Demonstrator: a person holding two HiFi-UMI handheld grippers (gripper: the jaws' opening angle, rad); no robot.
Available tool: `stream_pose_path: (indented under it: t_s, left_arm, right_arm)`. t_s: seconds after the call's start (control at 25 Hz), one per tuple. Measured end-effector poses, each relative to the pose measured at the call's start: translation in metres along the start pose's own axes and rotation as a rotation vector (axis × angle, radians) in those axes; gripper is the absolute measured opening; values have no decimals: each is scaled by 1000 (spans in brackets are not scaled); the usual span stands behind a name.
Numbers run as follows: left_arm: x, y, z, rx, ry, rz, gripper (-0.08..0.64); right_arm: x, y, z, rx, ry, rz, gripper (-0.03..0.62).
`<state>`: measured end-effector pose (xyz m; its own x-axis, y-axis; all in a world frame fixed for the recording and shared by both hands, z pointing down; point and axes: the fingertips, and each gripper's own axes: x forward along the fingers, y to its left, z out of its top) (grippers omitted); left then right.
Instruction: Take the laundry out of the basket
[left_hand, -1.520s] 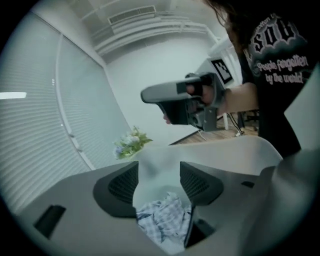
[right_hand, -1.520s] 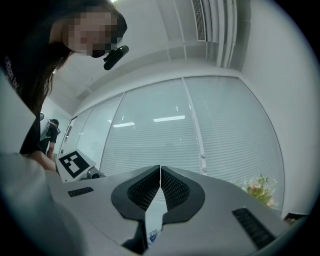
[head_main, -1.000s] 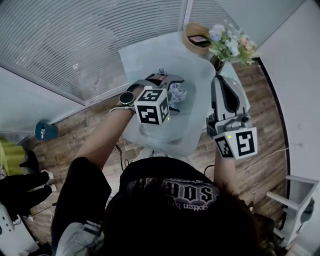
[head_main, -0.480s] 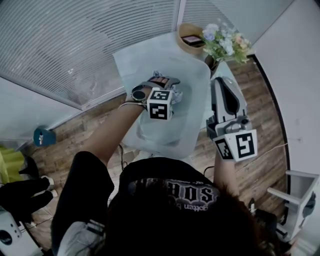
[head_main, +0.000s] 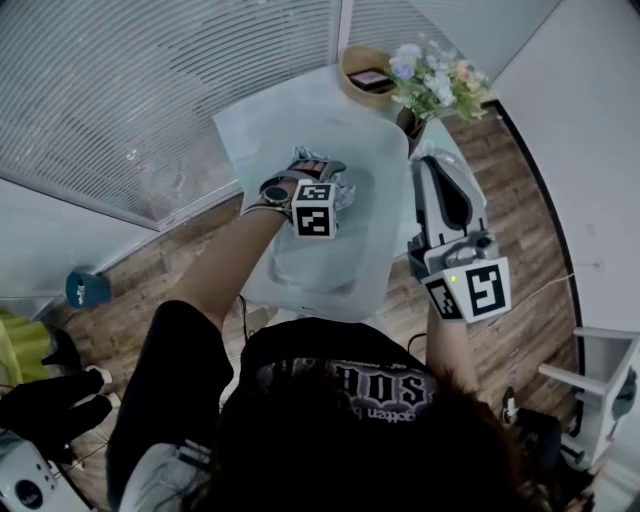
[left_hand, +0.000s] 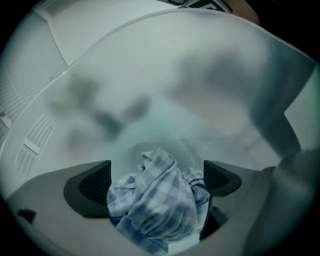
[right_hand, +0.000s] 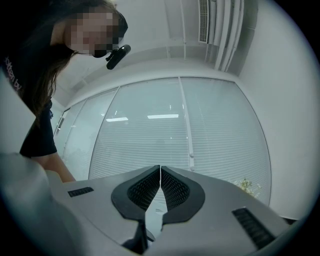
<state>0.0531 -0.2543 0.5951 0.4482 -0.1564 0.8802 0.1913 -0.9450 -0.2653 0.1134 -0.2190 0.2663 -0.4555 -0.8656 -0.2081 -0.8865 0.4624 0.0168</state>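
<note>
A translucent white laundry basket (head_main: 290, 120) stands in front of me. My left gripper (head_main: 325, 178) reaches down into it. In the left gripper view the basket's wall (left_hand: 165, 60) curves round, and a crumpled blue-and-white checked cloth (left_hand: 155, 200) lies between the widely spread pads (left_hand: 95, 185) of that gripper (left_hand: 157, 180). The cloth brushes the pads but is not squeezed. In the head view the cloth (head_main: 343, 185) shows just beyond the jaws. My right gripper (head_main: 432, 165) is held up beside the basket, at its right. Its jaws (right_hand: 160, 176) are shut on nothing and point at the window.
A vase of flowers (head_main: 430, 85) and a round wooden tray (head_main: 365, 72) stand behind the basket. Window blinds (head_main: 150, 90) run along the left. A wooden floor (head_main: 520, 200) lies below, with a blue object (head_main: 85, 288) at the left and white furniture (head_main: 600, 390) at the right.
My left gripper has gone forward and down into the basket, onto the checked cloth. The right gripper has stayed almost where it was.
</note>
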Motion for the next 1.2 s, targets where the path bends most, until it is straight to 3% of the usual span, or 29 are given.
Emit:
stream_pose_path:
  t_s: [0.48,0.68,0.8,1.2]
  left_arm:
    - [30,16,-15,-175,29,30,558]
    - [34,16,-19,-206,34,45,448]
    - [33,19,-21,-221,56,57,338]
    - [26,23,-20,-289,56,68,195]
  right_arm:
    - [0,-2,-2,-7,2,12,29]
    - [-1,-3,-5,-8,7,7,29]
    - [0,-3,-7,-6,11,7,29]
    - [1,3,-14,6,28,24,29]
